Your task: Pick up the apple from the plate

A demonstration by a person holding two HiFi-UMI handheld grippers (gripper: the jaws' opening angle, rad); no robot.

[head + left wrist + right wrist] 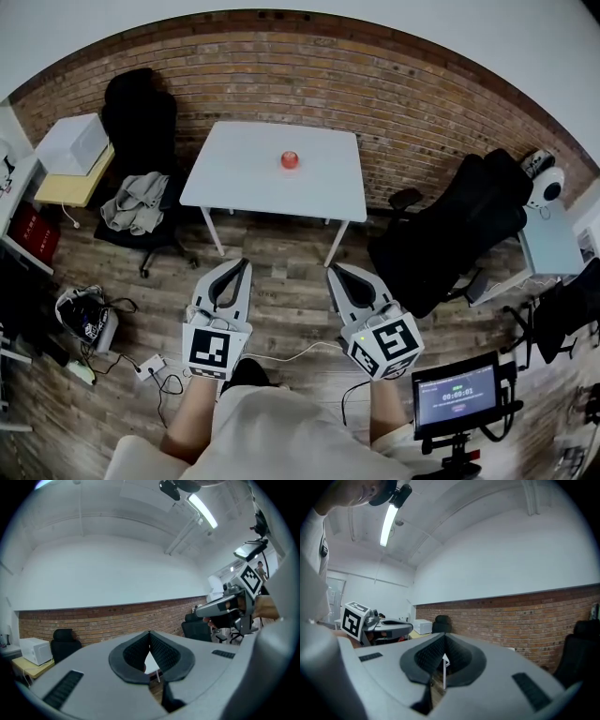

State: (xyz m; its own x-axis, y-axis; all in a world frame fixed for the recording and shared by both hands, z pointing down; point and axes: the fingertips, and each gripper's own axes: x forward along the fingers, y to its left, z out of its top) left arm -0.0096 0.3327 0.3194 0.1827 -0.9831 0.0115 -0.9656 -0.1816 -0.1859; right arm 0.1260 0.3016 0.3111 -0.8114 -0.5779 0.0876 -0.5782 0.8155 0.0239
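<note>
apple [290, 159]: small and red, on the white table [234, 178], toward its far edge and a little right of the middle; too small to tell whether a plate lies under it
left gripper [246, 263]: held level over the wooden floor [281, 291], short of the table's near edge and pointing toward it; well apart from the apple
left fingers [132, 654]: closed, tips meeting, holding nothing; only a sliver of the table shows through the gap behind the tips
right gripper [331, 270]: level beside the left gripper, not touching it, also pointing toward the table and well apart from the apple
right fingers [423, 657]: closed tip to tip, holding nothing; a white table leg shows through the gap behind them
left of the table: a black chair [141, 117] with a grey garment [134, 203] draped on it, and next to it a white microwave [72, 143] on a yellow-topped stand
right of the table: a second black chair [459, 230], leaning back
near right: a small screen [456, 397] on a stand, close to the person's right arm
behind the table: a brick wall [422, 112]
</note>
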